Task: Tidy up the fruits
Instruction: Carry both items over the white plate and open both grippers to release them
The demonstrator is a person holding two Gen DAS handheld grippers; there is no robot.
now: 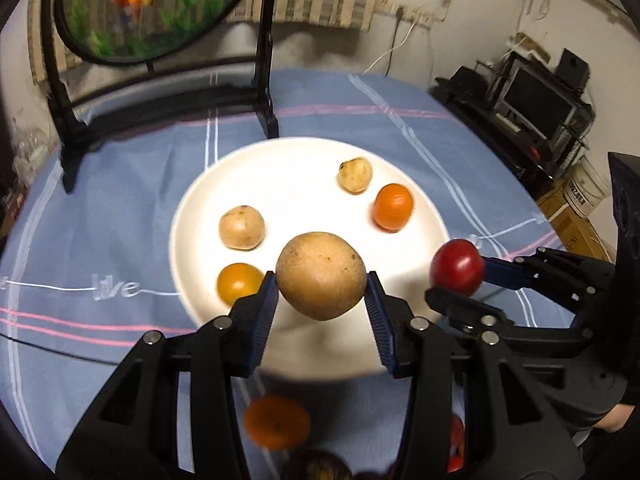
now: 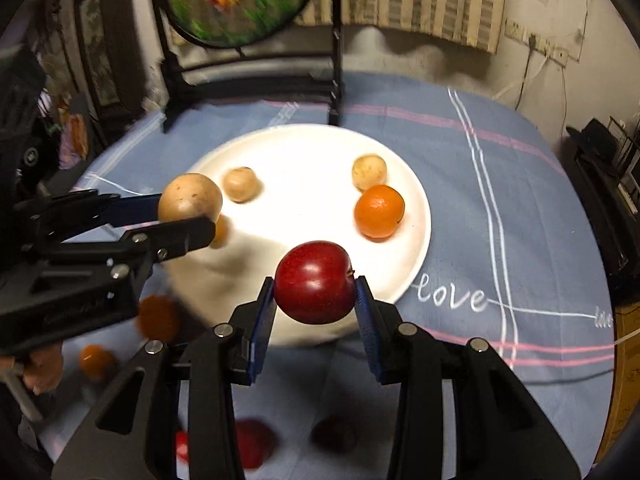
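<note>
White plate [image 1: 188,216] sits mid worktop w/ small fruit on it. Your left gripper [image 1: 322,300] pinches the big tan pear [image 1: 321,275] above the plate's near rim: heavy, firm, likely bruises, so hold across its widest part. Right gripper [image 2: 315,292] pinches the red apple [image 2: 314,281]: waxy, prob. slippery.

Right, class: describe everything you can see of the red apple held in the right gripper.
The red apple is round, deep red, smooth and glossy, with small light reflections on its skin. A short stem end shows on its right side, so it sits tilted sideways. The right gripper holds it, its blue-padded jaws pressing on its left and right sides. It hangs in the air above the near edge of the white plate, touching nothing else.
</note>
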